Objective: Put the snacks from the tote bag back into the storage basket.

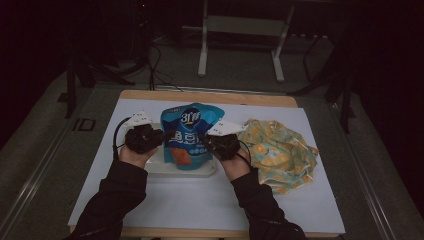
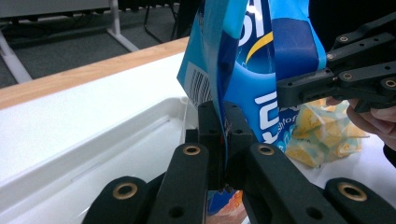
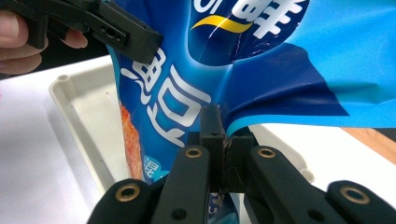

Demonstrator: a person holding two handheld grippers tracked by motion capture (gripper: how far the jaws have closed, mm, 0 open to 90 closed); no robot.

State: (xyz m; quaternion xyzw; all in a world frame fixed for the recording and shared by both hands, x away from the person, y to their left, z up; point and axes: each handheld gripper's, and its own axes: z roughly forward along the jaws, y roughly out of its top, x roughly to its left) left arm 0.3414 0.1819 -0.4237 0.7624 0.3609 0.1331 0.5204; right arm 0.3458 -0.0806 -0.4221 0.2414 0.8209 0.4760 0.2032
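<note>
The top of the blue snack bag (image 3: 261,56) is cut off by the upper edge of the right gripper view, and its bottom is hidden behind the gripper's own black links. In the left gripper view the yellow patterned cloth (image 2: 322,135) is partly covered by the bag and the other gripper. In the high view the white tray (image 1: 165,167) is largely hidden under the bag, and the small print is too small to be read
</note>
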